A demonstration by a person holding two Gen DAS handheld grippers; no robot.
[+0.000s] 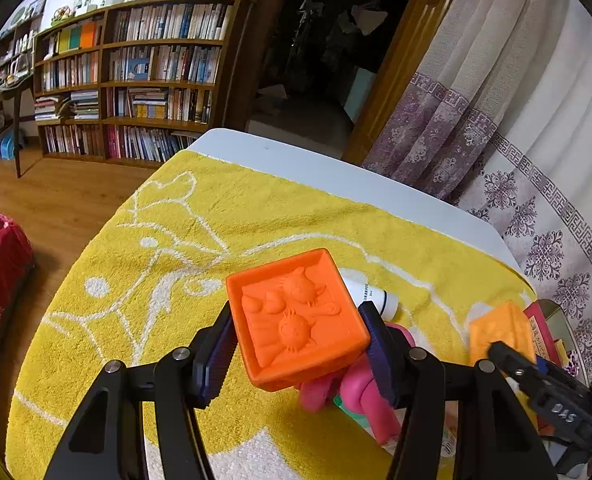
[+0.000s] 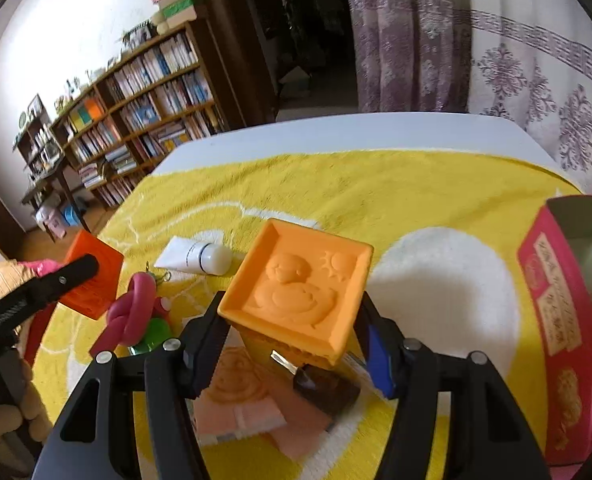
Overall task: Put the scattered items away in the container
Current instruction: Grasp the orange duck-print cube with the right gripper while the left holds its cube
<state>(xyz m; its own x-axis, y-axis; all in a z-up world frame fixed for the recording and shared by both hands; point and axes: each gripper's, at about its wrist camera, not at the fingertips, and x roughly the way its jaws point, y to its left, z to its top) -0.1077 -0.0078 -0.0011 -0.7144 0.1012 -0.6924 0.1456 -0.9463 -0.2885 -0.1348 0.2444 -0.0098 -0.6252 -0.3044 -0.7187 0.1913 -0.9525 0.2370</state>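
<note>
Both hands are loaded at once, and that is where the trouble could start. The left gripper point(image 1: 300, 356) is clenched on a deep-orange block point(image 1: 296, 316), pads pressed on its two side faces, the relief face tipped toward the camera and held clear of the yellow towel point(image 1: 184, 240). The right gripper point(image 2: 292, 344) clasps a paler orange block point(image 2: 296, 288) with a duck relief, also lifted off the towel, and its jaws have settled against the sides. These blocks look soft and hollow, so a squeeze that bites only the lower edges may let one pivot or pop out, more so as each sits tilted in its grip. The container, a red tin point(image 2: 560, 320), stands at the right edge of the towel, close to the right gripper and well to the right of the left one; if both hands head there together, the left would have to cross over the right and they could knock each other. Beneath the carried blocks lie a white tube point(image 2: 194, 258), a pink knotted toy point(image 2: 130, 312), a flat peach-coloured piece point(image 2: 240, 404) and a dark tool point(image 2: 320, 384), so a dropped block could scatter them further. The tin's opening looks narrow from here, and a tilted block may catch its rim.
</note>
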